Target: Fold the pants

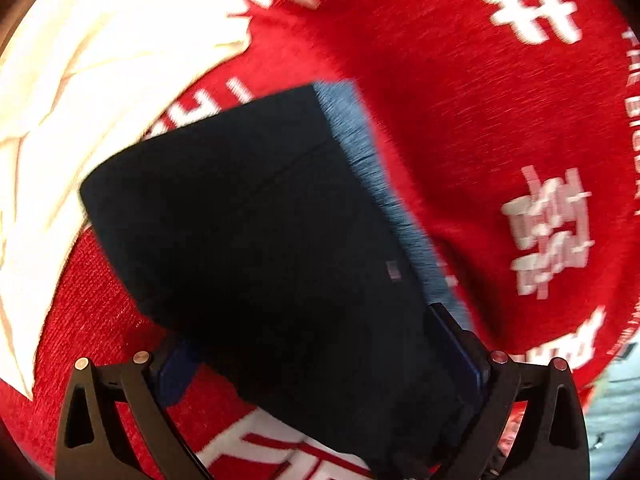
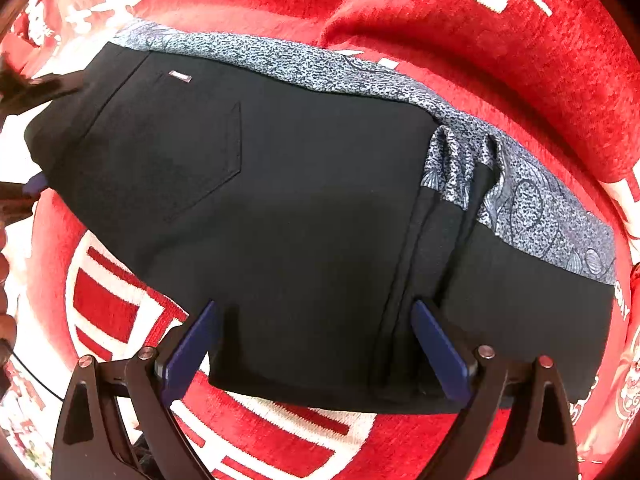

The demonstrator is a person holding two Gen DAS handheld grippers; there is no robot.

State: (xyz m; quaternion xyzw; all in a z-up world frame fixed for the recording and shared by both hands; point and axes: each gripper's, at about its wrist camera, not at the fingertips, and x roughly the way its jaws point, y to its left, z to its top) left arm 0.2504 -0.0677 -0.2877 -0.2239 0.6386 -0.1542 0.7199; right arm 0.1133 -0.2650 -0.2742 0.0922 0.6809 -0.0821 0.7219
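The black pants (image 2: 304, 216) lie folded on the red cloth, with a back pocket at the left and a blue-grey patterned lining (image 2: 532, 204) showing along the far edge. My right gripper (image 2: 316, 344) is open, its blue pads straddling the near hem without pinching it. In the left wrist view the pants (image 1: 256, 216) fill the middle, blurred. My left gripper (image 1: 320, 356) is open, its jaws wide around the near end of the fabric. The left gripper also shows at the far left edge of the right wrist view (image 2: 36, 136).
A red cloth with white characters (image 1: 460, 100) covers the surface under the pants (image 2: 420, 8). A cream-white garment (image 1: 84, 92) lies bunched at the upper left in the left wrist view, touching the pants' far corner.
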